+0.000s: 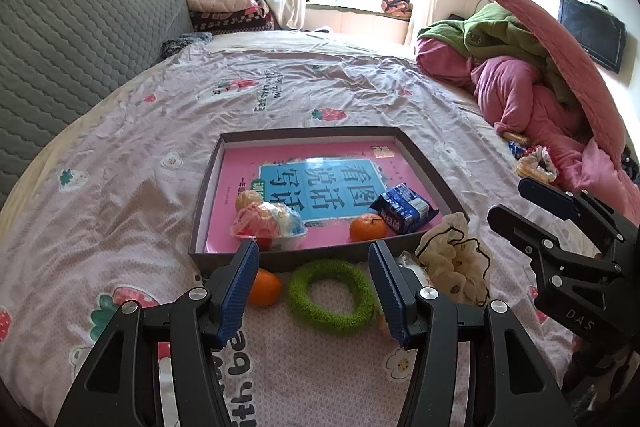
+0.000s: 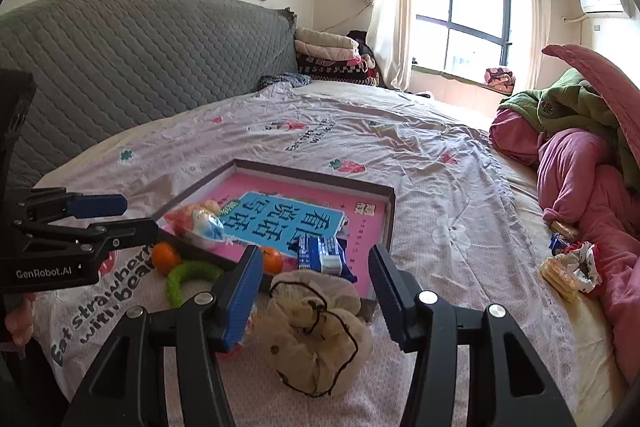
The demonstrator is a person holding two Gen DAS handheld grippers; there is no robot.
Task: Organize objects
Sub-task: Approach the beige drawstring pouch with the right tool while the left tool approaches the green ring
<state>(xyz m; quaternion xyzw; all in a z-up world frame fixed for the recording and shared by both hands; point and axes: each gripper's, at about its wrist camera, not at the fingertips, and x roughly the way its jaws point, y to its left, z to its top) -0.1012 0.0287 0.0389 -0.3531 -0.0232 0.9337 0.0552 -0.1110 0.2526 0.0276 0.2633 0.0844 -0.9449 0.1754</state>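
A shallow brown box (image 1: pixel 208 195) (image 2: pixel 320 183) lined with a pink book lies on the bedsheet. In it are an orange (image 1: pixel 366 227) (image 2: pixel 272 261), a blue snack packet (image 1: pixel 404 207) (image 2: pixel 326 255) and a red-and-white snack bag (image 1: pixel 268 223) (image 2: pixel 200 223). In front of the box lie a second orange (image 1: pixel 264 287) (image 2: pixel 164 257), a green fuzzy ring (image 1: pixel 330 293) (image 2: pixel 188 279) and a cream scrunchie (image 1: pixel 452 259) (image 2: pixel 316 331). My left gripper (image 1: pixel 314 287) (image 2: pixel 140 217) is open above the ring. My right gripper (image 2: pixel 316 287) (image 1: pixel 508 201) is open over the scrunchie, with the pads apart from it.
A pile of pink and green bedding (image 1: pixel 532 79) (image 2: pixel 580 163) fills the right side. Crackers and a red-trimmed scrunchie (image 1: pixel 536 167) (image 2: pixel 572 267) lie beside it. A grey quilted headboard (image 1: pixel 80 39) bounds the left, with folded blankets (image 2: pixel 328 59) at the far end.
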